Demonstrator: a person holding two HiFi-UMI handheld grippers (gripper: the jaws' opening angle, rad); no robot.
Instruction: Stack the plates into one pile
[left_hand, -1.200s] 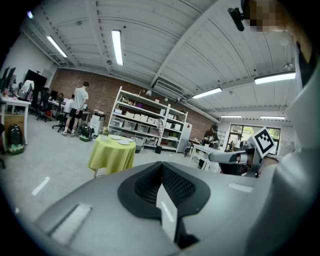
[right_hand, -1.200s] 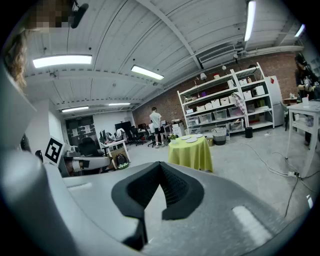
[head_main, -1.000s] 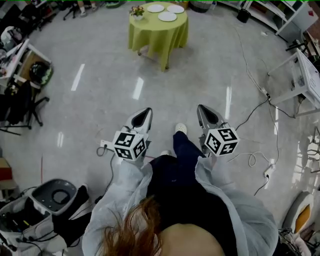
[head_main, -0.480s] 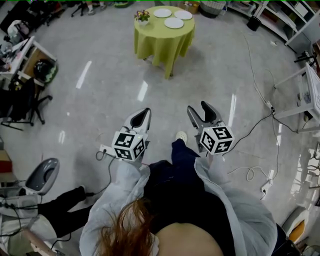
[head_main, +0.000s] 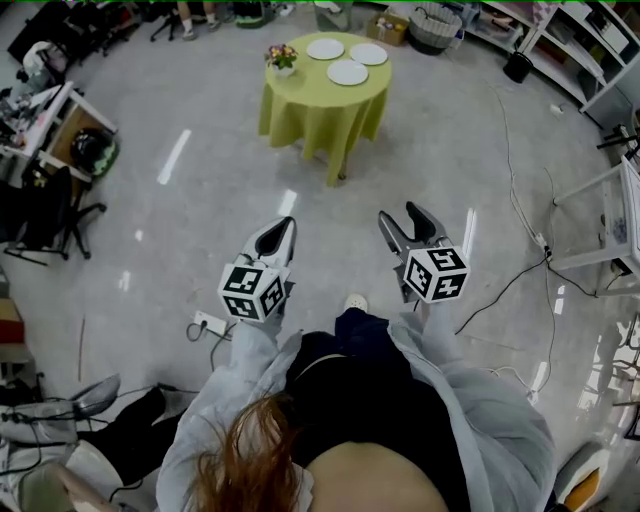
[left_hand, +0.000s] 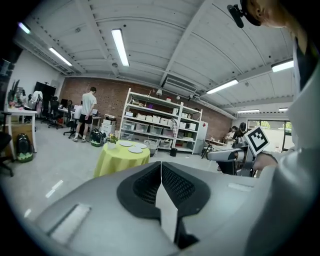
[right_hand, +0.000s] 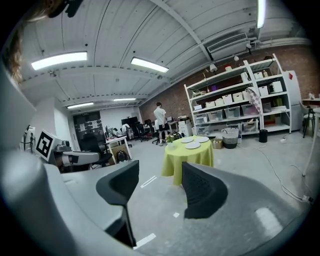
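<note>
The floor (head_main: 200, 200) is smooth and glossy, throwing back strips of light. The draped cloth (head_main: 320, 105) is matt fabric in soft folds. The plates (head_main: 348, 72) look smooth and glazed. The wall (left_hand: 112, 95) is rough brick; the racks (left_hand: 150, 117) look like painted metal. The sleeves (head_main: 245, 370) are matt cloth.

Open-plan lab or workshop: grey floor (head_main: 180, 230) crossed by cables (head_main: 500, 287) at 3 o'clock, white shelves (right_hand: 235, 100) of bins against a brick wall (left_hand: 107, 97), desks (head_main: 45, 110) at 10 o'clock, strip lights (left_hand: 120, 46) overhead.
</note>
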